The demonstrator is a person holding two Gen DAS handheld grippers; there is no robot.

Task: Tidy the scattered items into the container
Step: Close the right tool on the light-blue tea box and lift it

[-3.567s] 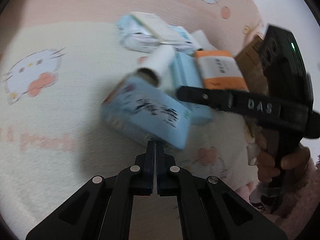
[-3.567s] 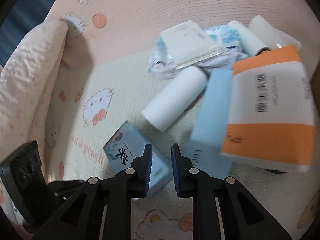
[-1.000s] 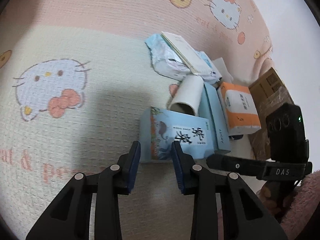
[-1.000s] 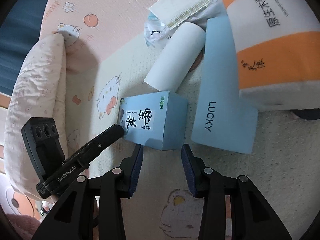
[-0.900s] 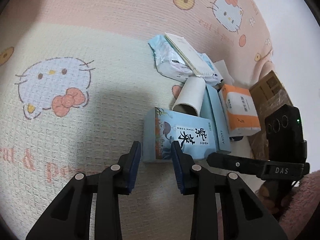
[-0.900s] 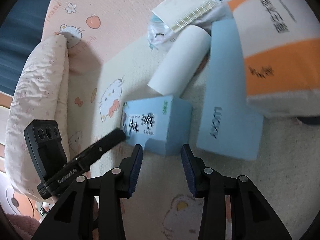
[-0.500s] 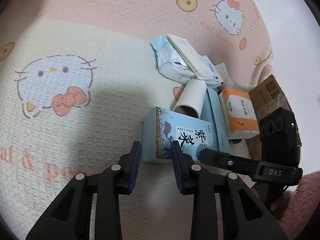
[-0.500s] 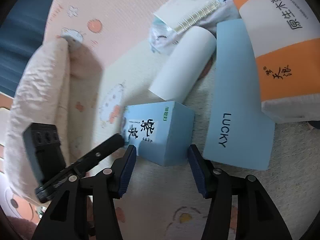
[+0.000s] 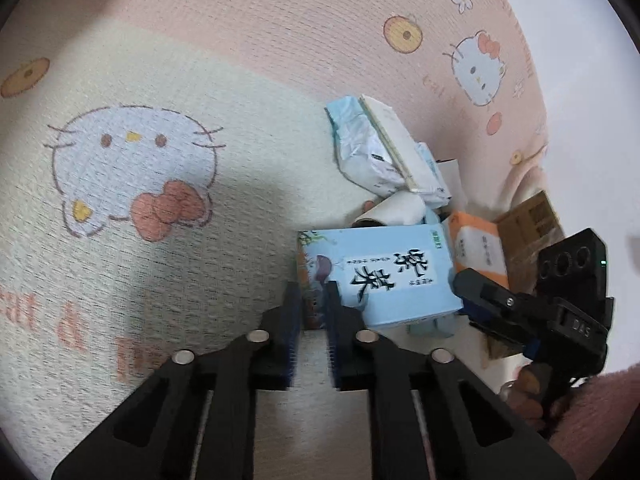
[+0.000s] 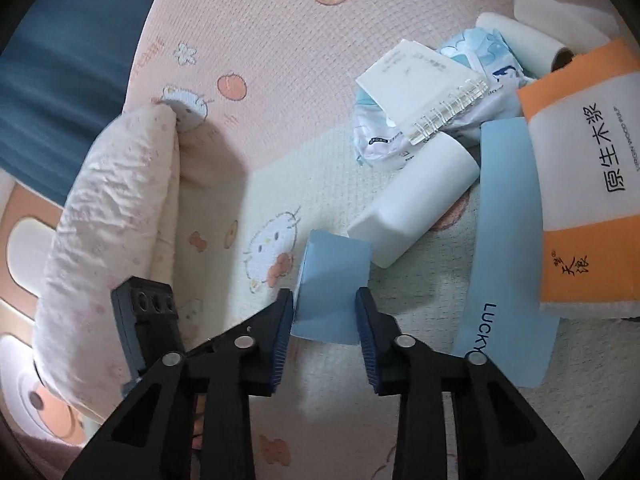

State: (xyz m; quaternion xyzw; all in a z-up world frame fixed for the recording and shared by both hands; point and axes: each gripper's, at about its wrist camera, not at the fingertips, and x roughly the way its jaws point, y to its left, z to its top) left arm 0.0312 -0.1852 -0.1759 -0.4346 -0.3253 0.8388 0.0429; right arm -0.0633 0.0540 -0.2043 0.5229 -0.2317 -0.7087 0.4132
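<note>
Pale-blue printed cardboard box [image 9: 376, 276] now sits between both tools on the cream cartoon-cat quilt [image 9: 152, 240], at six o'clock from the white paper roll [image 10: 416, 200]; a second ago it lay flat with both sets of jaws standing wider. The left gripper [image 9: 310, 332] is closing on its near corner, and the right gripper [image 10: 324, 336] is closing across its plain side, pads apparently touching. It looks tipped up, so a lift toward the brown carton [image 9: 528, 220], probably the container, seems next.
</note>
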